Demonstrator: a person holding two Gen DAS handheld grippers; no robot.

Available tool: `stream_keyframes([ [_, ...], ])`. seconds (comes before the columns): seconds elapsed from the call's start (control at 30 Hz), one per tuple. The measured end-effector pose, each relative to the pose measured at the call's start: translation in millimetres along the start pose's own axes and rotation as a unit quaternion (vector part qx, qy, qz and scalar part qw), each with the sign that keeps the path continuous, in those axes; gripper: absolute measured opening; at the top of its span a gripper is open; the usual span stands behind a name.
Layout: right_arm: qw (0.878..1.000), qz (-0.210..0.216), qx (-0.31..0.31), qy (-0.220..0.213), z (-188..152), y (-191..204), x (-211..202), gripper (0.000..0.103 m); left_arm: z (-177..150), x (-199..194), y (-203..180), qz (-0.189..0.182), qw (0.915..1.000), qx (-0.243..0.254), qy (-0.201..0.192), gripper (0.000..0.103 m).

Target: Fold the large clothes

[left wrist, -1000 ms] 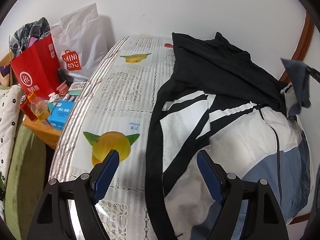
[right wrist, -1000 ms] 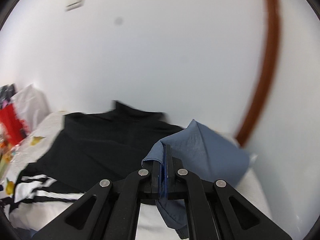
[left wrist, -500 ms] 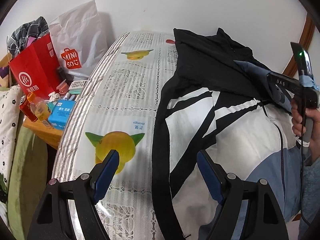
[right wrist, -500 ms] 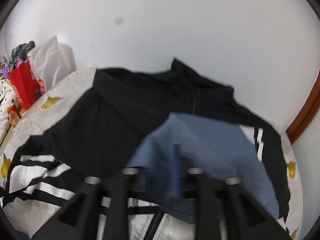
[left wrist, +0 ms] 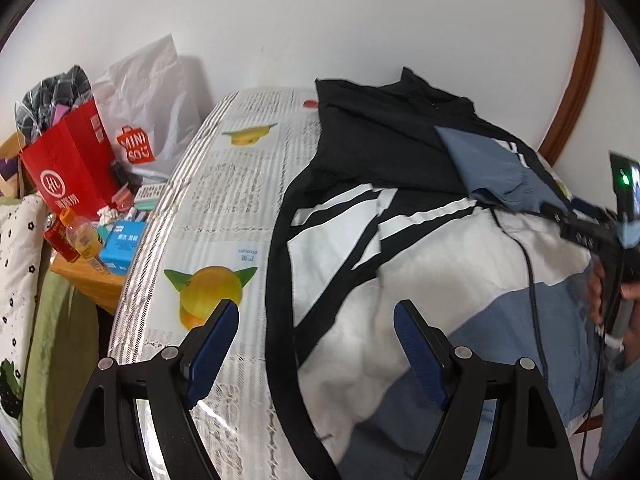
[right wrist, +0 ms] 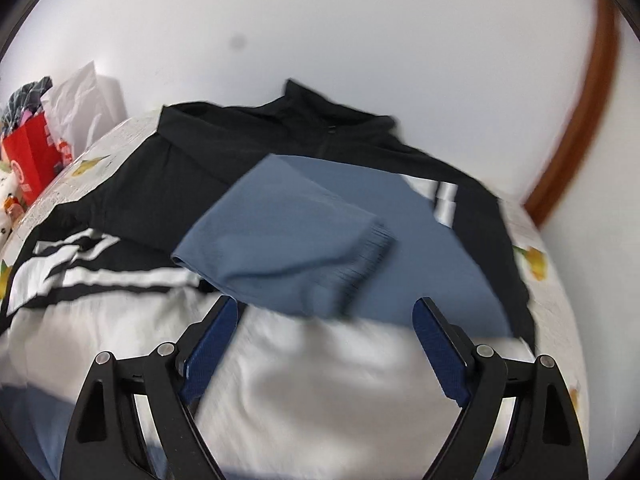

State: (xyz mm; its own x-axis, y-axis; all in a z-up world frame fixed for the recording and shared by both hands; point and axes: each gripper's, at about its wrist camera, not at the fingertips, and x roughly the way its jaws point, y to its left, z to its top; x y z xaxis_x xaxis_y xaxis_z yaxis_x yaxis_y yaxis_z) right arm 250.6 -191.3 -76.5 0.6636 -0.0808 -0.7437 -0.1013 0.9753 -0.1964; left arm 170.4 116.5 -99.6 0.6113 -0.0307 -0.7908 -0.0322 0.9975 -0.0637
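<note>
Jacket (left wrist: 400,264) spread on the table (left wrist: 224,208), blue sleeve (right wrist: 288,236) now dropped across its chest. Right gripper (right wrist: 324,320) jaws apart, released the sleeve it pinched a second ago; left gripper (left wrist: 316,328) wide, empty. Red bag (left wrist: 68,160) stuffed with clothes beside table.

One jacket (left wrist: 400,272), two bags (left wrist: 72,164), one bottle (left wrist: 82,236), one box (left wrist: 120,246)

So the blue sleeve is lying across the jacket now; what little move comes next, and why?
Probably the left gripper dips to pinch the black sleeve just ahead, to fold it in. Its jaws are open, and the blue sleeve already lies across the jacket.
</note>
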Motion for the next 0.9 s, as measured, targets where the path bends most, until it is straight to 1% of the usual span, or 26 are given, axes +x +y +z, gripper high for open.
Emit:
stream_keyframes([
  [0.1,1.0,-0.004,0.024,-0.001,-20,-17,-24,0.089,-1,-15,-9,-0.003,0.9998,0.007,-0.017,0.078],
  [0.17,0.998,-0.002,0.055,-0.004,-36,-34,-44,0.089,-3,-26,-15,-0.005,0.9995,0.01,-0.031,0.078],
  [0.23,0.997,0.006,0.077,0.002,-47,-48,-57,0.089,-5,-38,-20,-0.013,0.9986,0.012,-0.049,0.078],
  [0.3,0.994,0.02,0.104,0.009,-61,-66,-75,0.089,-7,-47,-26,-0.009,0.9982,0.013,-0.058,0.078],
  [0.37,0.992,0.022,0.122,0.007,-71,-80,-90,0.088,-9,-57,-33,-0.006,0.9976,0.018,-0.067,0.078],
  [0.47,0.99,0.017,0.142,-0.006,-89,-99,-118,0.087,-13,-71,-42,-0.019,0.9971,0.019,-0.071,0.078],
  [0.53,0.988,0.016,0.152,-0.014,-99,-110,-133,0.087,-15,-78,-47,-0.015,0.9968,0.019,-0.077,0.078],
  [0.63,0.987,0.01,0.161,-0.019,-114,-126,-154,0.085,-17,-87,-56,-0.005,0.9969,0.027,-0.074,0.078],
  [0.77,0.986,0.004,0.166,-0.017,-128,-144,-167,0.083,-18,-95,-63,-0.012,0.9969,0.031,-0.072,0.078],
  [0.9,0.984,0.001,0.177,-0.011,-139,-153,-170,0.082,-17,-99,-67,-0.013,0.9967,0.036,-0.071,0.079],
])
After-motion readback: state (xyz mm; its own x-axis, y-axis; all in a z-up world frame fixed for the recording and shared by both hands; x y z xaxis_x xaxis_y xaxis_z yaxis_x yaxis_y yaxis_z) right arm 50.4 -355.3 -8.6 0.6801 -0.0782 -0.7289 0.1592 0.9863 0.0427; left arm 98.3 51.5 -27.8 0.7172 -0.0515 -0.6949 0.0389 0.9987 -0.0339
